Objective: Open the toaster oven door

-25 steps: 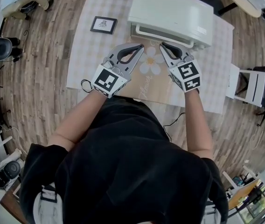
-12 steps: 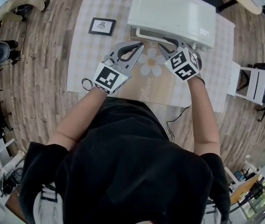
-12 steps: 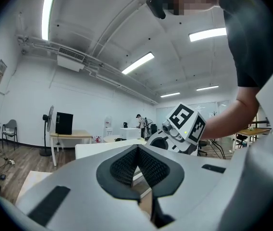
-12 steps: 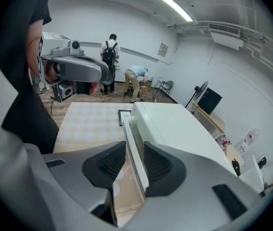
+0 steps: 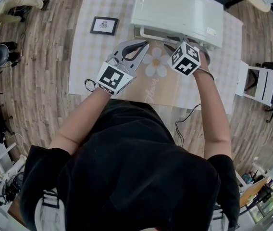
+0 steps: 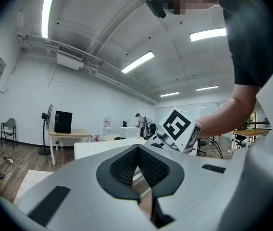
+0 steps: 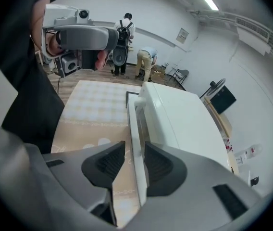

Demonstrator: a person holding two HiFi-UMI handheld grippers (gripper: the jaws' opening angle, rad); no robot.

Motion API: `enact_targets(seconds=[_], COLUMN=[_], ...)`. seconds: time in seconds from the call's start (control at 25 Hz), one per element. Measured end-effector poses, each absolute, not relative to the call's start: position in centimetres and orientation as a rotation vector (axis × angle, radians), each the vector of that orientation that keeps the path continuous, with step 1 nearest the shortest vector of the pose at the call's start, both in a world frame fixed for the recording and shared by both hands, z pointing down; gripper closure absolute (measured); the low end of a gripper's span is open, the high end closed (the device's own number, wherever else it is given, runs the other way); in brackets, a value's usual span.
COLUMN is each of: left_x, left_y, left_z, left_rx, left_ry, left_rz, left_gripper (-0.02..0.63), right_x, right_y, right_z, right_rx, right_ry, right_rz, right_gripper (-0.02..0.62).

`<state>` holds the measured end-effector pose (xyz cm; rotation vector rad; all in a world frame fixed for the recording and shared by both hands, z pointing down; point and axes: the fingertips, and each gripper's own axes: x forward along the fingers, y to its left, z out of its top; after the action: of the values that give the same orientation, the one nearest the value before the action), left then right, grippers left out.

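The right gripper (image 7: 134, 152) jaws, just opened wide, straddle the shut oven (image 5: 177, 11) door's handle (image 7: 135, 126); the left gripper (image 6: 137, 150) jaws are closed on nothing.

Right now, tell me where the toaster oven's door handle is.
In the right gripper view, the door handle runs between the jaws of the right gripper, which have just been opening, along the front of the toaster oven.

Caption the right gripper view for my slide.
Right hand-held gripper, jaws just opened, straddles the white toaster oven's door handle.
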<state>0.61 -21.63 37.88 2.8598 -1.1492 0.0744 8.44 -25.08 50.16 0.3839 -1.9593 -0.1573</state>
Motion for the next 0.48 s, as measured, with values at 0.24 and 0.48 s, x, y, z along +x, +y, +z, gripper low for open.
enact_targets(seconds=[0.24,0.48], left_x=[0.3,0.4], left_y=[-21.4,-21.3], left_z=[38.2,38.5], left_rx=[2.849,2.846], left_ry=[-1.161,-1.166], left_rz=[0.080,0.084], left_gripper=[0.594,0.594], right_x=[8.9,9.3], right_y=[-25.4,-25.5], right_z=[51.3,52.5], right_rx=[0.337,0.282], right_ry=[-1.864,-1.809], right_rz=[-0.239,-0.246], right_gripper=[0.453,0.488])
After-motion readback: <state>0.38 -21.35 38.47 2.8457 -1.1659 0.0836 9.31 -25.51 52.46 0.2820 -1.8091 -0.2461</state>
